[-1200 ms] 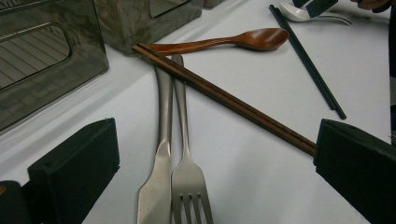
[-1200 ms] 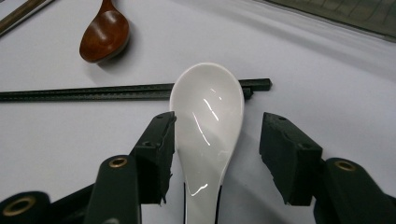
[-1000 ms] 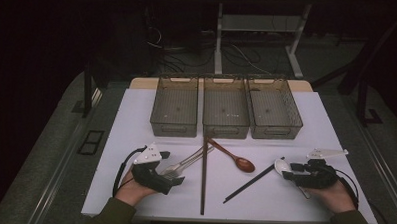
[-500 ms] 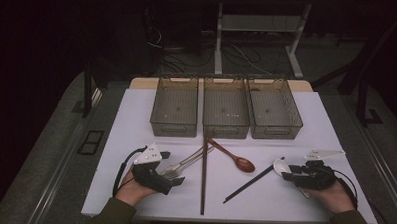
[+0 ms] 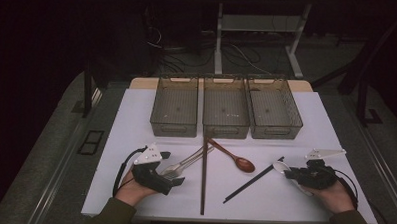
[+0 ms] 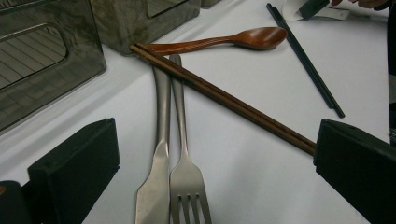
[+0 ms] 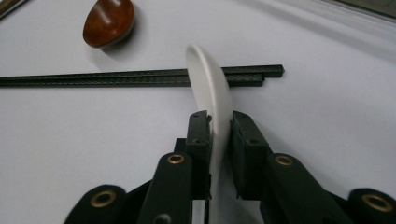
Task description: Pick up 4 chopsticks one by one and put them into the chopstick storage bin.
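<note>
Right gripper (image 7: 215, 122) jaws just closing, clamped on white spoon (image 7: 210, 79) beside black chopsticks (image 7: 140, 77). Left gripper (image 6: 210, 163) released over fork (image 6: 187, 182). Lift spoon straight up, clearing chopsticks.

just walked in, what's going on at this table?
A person works two hand-held tongs over cutlery on a white table. The right tongs have just been closing, and their pads now sit against a white ceramic spoon lying beside the black chopsticks. The left tongs stand open around a steel knife and steel fork, touching neither. Three empty grey mesh bins stand behind.
</note>
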Demonstrator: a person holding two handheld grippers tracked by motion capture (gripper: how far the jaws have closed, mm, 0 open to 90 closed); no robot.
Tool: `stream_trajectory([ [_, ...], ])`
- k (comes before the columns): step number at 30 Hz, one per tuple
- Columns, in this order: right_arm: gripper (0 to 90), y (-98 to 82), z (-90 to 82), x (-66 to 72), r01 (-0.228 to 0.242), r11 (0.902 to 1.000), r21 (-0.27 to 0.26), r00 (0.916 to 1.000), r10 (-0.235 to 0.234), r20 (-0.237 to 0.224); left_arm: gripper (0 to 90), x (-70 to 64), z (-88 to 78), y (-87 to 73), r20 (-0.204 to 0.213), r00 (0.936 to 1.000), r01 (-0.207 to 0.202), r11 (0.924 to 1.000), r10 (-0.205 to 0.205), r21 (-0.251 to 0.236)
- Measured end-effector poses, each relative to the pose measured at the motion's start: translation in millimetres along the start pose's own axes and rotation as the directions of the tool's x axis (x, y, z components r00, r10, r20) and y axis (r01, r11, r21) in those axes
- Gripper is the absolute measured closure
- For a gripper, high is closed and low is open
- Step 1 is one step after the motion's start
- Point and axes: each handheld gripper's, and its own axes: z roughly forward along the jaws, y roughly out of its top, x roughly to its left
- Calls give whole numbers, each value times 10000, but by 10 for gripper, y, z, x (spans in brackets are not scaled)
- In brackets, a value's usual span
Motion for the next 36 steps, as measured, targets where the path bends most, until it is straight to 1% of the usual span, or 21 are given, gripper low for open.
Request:
stream_trajectory([
  [2,800,1,-5,-1,-22,10000,-38,10000,22,-21,0,1,-1,1,9,10000,10,10000,-10,15],
  [3,802,2,-15,-6,-131,9999,33,9999,131,-101,0,1,-1,1,4,10000,2,10000,-2,11],
  [7,805,1,-36,-21,-247,9997,-34,9995,246,-204,0,0,-5,2,15,10000,4,10000,-4,-7],
  [8,805,11,-62,-32,-306,9994,-174,9994,304,-164,0,-2,-1,1,17,10000,3,10000,-3,-15],
  [9,805,19,-75,-41,-260,9994,-242,9996,257,-111,0,-2,-1,2,30,10000,-21,10000,21,-10],
  [13,805,52,-115,-73,-219,9991,-353,9997,221,39,0,-2,1,2,36,10000,3,10000,-3,-45],
  [14,805,77,-135,-110,-226,9987,-447,9995,235,198,0,0,2,2,45,10000,5,10000,-5,-27],
  [17,805,116,-163,-193,-255,9977,-622,9985,284,460,0,1,5,1,50,10000,-10,10000,10,-32],
  [20,805,147,-177,-300,-418,9966,-716,9967,466,670,0,5,6,3,58,10000,-45,10000,45,1],
  [22,805,158,-180,-373,-568,9957,-737,9949,626,793,0,1,7,1,56,10000,22,10000,-21,-34],
  [27,805,161,-173,-559,-1010,9914,-835,9871,1103,1160,0,7,14,0,75,10000,47,10000,-46,-73],
  [29,804,155,-166,-637,-1074,9896,-956,9846,1192,1281,0,8,15,0,76,9999,83,9999,-83,-82],
  [33,805,145,-141,-764,-1374,9856,-981,9793,1501,1359,0,5,19,-1,82,10000,58,9999,-57,-101],
  [36,804,136,-114,-822,-1501,9842,-937,9785,1614,1284,0,11,15,-2,61,10000,76,9999,-75,-90],
])
